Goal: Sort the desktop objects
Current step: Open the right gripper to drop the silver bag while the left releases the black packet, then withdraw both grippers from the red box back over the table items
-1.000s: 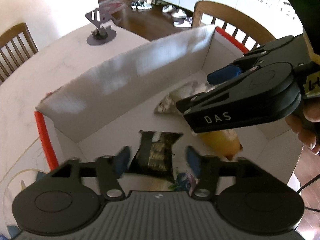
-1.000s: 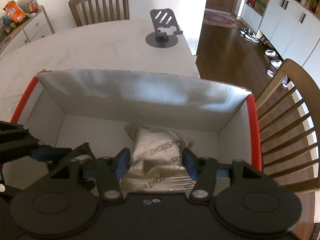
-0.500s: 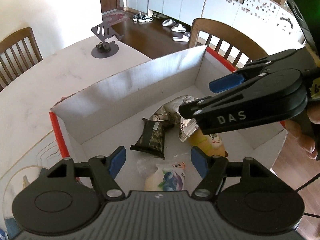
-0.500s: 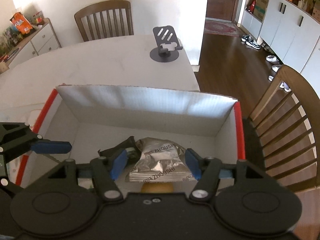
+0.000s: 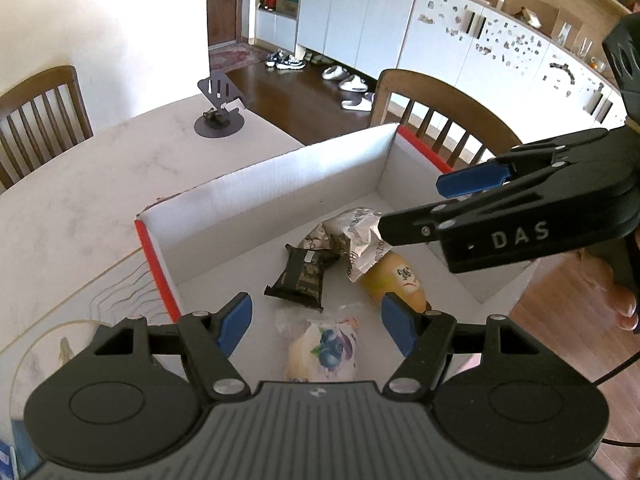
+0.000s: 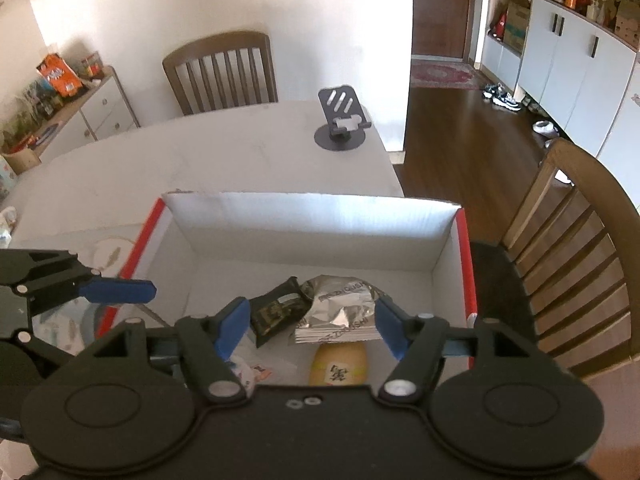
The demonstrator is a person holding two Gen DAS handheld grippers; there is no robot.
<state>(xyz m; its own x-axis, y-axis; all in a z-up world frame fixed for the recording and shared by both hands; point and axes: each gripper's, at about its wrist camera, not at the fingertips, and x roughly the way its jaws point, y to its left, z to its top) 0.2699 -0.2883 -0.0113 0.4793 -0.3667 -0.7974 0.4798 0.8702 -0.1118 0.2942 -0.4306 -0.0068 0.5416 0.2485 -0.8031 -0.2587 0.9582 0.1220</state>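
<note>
Both the left gripper (image 5: 316, 322) and right gripper (image 6: 308, 324) hang empty, right jaws just widened, over the white red-edged cardboard box (image 5: 280, 184) holding the crinkled silver foil packet (image 6: 340, 312), so lift clear of its walls.

My right gripper (image 6: 307, 326) is spreading wider and lifting off the silver packet (image 6: 340, 312), which is now lying free below my jaws.

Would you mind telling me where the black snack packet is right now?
In the left wrist view, the black snack packet lies on the white box floor, touching the silver foil bag on its right.
</note>
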